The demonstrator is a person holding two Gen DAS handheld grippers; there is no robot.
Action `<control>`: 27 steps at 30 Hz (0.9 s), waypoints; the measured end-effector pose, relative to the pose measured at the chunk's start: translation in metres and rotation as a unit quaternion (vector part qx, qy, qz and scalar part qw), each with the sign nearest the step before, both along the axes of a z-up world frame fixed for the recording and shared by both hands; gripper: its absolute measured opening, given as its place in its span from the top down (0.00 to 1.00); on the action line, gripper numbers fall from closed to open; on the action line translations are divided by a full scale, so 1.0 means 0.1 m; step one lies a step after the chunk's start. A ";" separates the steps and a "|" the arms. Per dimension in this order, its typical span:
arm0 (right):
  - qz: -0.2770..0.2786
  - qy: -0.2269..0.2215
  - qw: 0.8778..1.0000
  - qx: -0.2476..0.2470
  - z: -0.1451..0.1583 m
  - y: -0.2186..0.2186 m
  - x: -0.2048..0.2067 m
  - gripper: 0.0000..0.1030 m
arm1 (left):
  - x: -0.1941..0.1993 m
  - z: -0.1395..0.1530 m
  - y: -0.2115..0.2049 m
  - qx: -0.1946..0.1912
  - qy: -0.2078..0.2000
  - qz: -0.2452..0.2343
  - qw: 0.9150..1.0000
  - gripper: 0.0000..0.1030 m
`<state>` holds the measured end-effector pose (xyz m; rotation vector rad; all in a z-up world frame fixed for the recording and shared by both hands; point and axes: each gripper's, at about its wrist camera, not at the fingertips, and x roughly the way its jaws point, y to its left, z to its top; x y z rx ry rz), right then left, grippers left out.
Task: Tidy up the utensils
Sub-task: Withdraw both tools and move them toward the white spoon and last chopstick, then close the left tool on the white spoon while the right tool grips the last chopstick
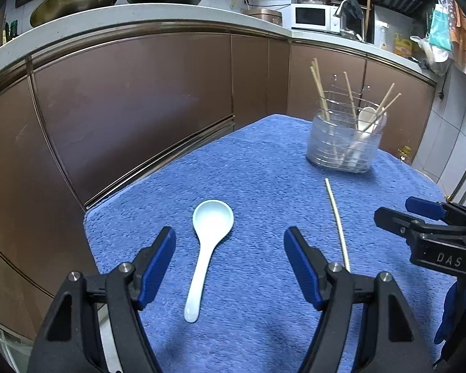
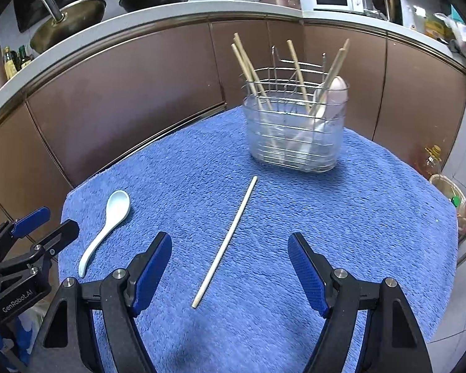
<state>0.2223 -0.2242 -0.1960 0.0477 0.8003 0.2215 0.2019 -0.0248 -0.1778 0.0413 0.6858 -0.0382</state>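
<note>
Left wrist view: left gripper (image 1: 230,245) with jaws wide, holding nothing, hovering over white spoon (image 1: 206,248) lying flat on blue towel (image 1: 258,161) covering the bench. Spoon bowl toward the far edge, handle toward the near edge, handle roughly between the two fingers. Loose chopstick (image 1: 337,223) just right of the spoon, apart from it, pointing at the wire caddy (image 1: 344,143) near the far right corner. Caddy already holding several chopsticks and a pale spoon, upright or leaning.

Right wrist view: right gripper (image 2: 230,245) also spread wide and empty, lined up over chopstick (image 2: 226,242); spoon (image 2: 105,230) off toward the left edge, caddy (image 2: 295,130) straight ahead at the far edge. Left gripper (image 2: 46,227) visible at left edge of frame.

Step in hand, by judgement — picking up the last two loose utensils, one per gripper; task mostly done.

For a clean grasp: lower until the pads straddle the spoon handle at its narrow middle, not the bowl; close slowly, since glazed handle likely slippery. For chopstick: thin, sunk in towel pile — press tips slightly into the nap, close across the stick near mid-length to avoid tilt. Then lift clear of caddy rim, drop in handle-down.
</note>
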 end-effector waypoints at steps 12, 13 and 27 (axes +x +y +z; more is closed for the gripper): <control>-0.003 0.045 0.999 -0.021 -0.16 -0.05 0.39 0.31 | 0.34 0.03 0.66 -0.054 0.023 -0.005 0.998 0.32; -0.001 0.050 0.998 -0.027 -0.17 -0.04 0.45 0.32 | 0.37 0.01 0.72 -0.068 0.031 -0.016 0.997 0.32; 0.023 0.141 0.987 -0.072 -0.51 0.16 1.30 0.55 | 1.09 -0.44 0.79 -0.094 0.142 -0.108 0.980 0.32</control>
